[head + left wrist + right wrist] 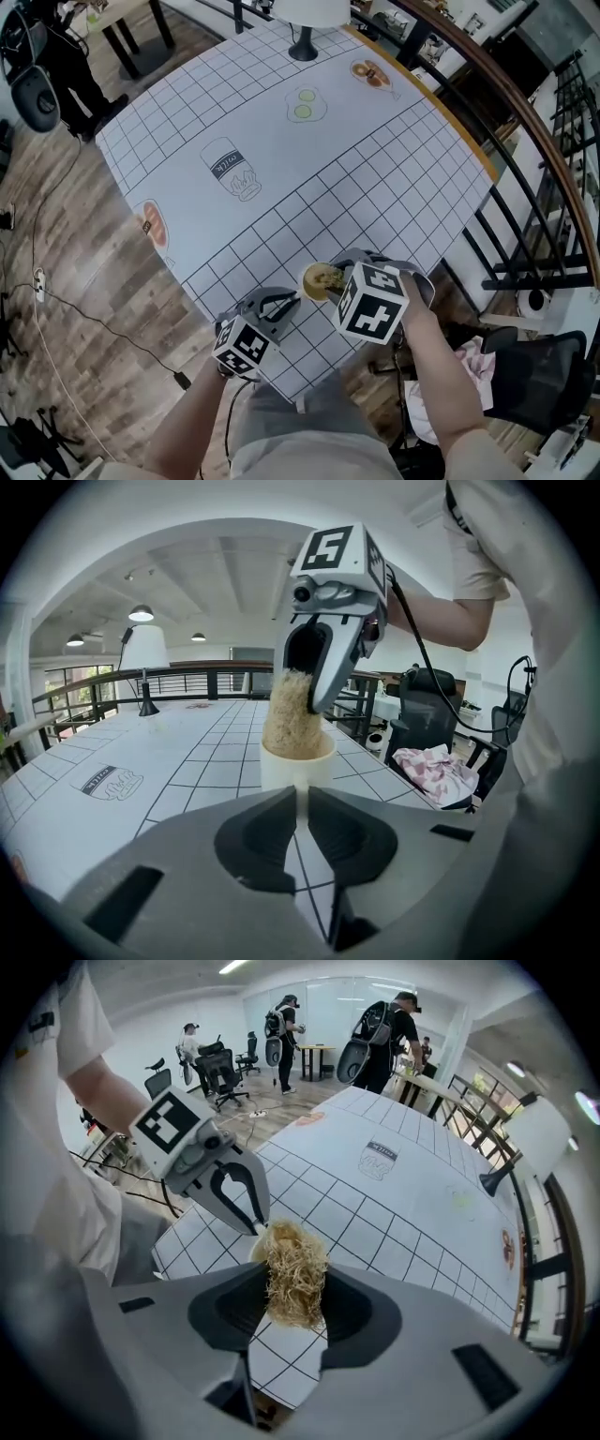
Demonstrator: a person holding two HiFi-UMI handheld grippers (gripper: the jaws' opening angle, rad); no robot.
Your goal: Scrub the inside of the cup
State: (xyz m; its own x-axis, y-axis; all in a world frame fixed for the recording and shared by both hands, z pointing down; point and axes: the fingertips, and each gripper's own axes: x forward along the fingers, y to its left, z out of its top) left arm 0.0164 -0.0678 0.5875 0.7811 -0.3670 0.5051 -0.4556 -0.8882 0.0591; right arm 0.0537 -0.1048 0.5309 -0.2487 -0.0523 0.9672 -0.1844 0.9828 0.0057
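A small white cup (319,281) stands near the front edge of the grid-printed table (281,141). My left gripper (292,300) reaches it from the left and is shut on its near side; in the left gripper view a white strip of the cup (298,764) sits between the narrow jaws (302,808). From above, my right gripper (339,283) is shut on a straw-coloured fibre scrubber (295,1269). The lower end of the scrubber (292,714) is inside the cup's mouth. In the right gripper view the scrubber hides most of the cup.
A white lamp (303,37) stands at the table's far end. Flat prints of a milk bottle (232,169) and food lie on the cloth. A railing (525,131) runs along the right side. A black chair with pink cloth (473,361) is by my right arm. People stand far back.
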